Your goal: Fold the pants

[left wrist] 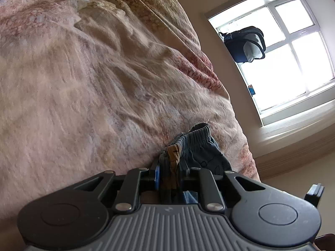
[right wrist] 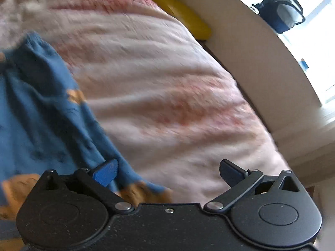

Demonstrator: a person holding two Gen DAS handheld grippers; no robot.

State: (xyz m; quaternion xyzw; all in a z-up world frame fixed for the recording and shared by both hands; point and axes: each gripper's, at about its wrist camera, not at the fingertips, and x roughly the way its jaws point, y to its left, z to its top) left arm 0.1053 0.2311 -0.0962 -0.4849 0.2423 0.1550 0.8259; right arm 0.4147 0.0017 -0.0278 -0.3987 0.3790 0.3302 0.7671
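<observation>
In the left wrist view my left gripper (left wrist: 171, 173) is shut on the bunched elastic waistband of the blue pants (left wrist: 194, 144), which show a brown-orange patch; the cloth stands up between the pads over the pink bedspread (left wrist: 83, 83). In the right wrist view the same blue pants (right wrist: 41, 115) with orange patches hang and spread at the left, blurred. My right gripper (right wrist: 167, 171) is open wide, its blue left finger (right wrist: 105, 172) at the edge of the cloth and its right finger (right wrist: 232, 172) over bare bedspread (right wrist: 167, 83). Nothing sits between its pads.
A bright window (left wrist: 289, 52) fills the right of the left wrist view, with a dark backpack (left wrist: 245, 44) hanging by it. The backpack (right wrist: 282, 10) also shows at top right of the right wrist view. A yellow object (right wrist: 184, 14) lies past the bed's far edge by the wall.
</observation>
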